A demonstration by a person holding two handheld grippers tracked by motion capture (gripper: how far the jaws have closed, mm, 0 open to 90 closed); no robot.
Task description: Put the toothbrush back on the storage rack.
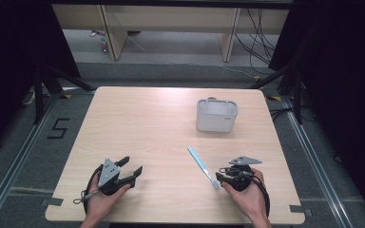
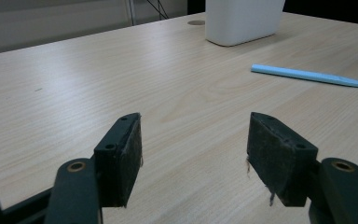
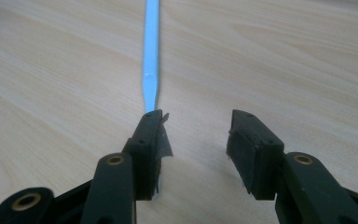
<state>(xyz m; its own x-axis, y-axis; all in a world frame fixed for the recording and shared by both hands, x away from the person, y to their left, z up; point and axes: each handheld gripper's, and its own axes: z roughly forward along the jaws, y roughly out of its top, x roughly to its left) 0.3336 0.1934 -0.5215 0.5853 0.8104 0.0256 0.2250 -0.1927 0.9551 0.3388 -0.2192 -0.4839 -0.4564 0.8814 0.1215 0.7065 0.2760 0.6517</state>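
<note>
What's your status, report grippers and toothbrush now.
Left gripper open, empty, low over the table. Right gripper open, beside the blue toothbrush, not gripping. White container stands beyond. Nothing in the way.

The right claw [image 3: 193,128] sits low over the pale wood-grain surface [image 3: 284,60], its two black jaws spread apart with bare wood between them. A light blue toothbrush [image 3: 151,51] lies flat on the surface, its handle running straight away from the claw. Its near end disappears behind the tip of the left-hand jaw. Whether jaw and toothbrush touch cannot be told.
</note>
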